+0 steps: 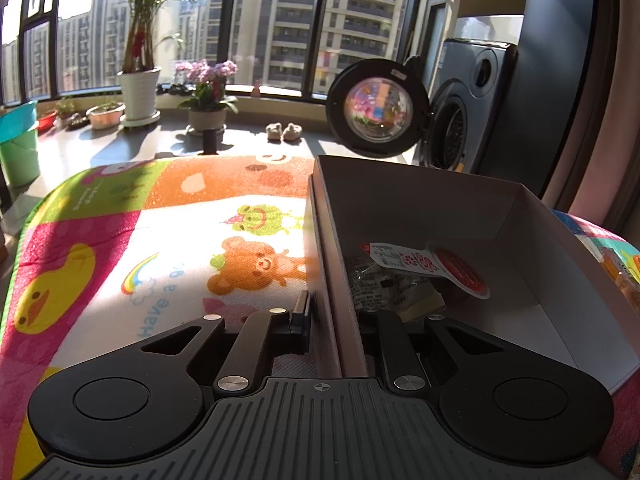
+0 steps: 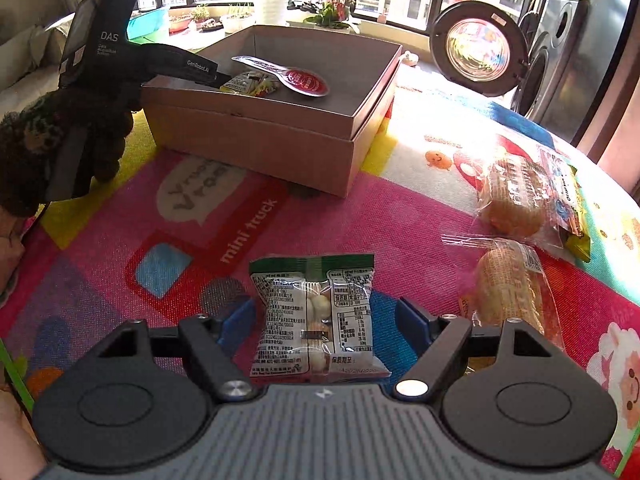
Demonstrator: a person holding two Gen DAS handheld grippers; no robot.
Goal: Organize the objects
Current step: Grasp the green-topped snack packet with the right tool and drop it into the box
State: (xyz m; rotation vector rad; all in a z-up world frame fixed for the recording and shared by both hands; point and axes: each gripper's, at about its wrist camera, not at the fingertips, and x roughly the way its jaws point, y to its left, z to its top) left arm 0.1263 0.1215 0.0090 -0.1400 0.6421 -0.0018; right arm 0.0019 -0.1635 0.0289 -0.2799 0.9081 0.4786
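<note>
Nut packet (image 2: 320, 316) lies between my right gripper's (image 2: 325, 316) wide jaws, ungrasped. My left gripper (image 1: 332, 322) straddles the box (image 2: 256, 136) wall; grip unclear. Two snacks boxed, three outside.

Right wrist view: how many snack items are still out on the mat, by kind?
Green-topped nut packet: 1
Clear-wrapped bread rolls: 2
Green-and-yellow snack pack: 1
Total: 4

Our left gripper (image 1: 334, 320) is pinched nearly shut. Our right gripper (image 2: 324, 316) is low, its fingers spread wide.
</note>
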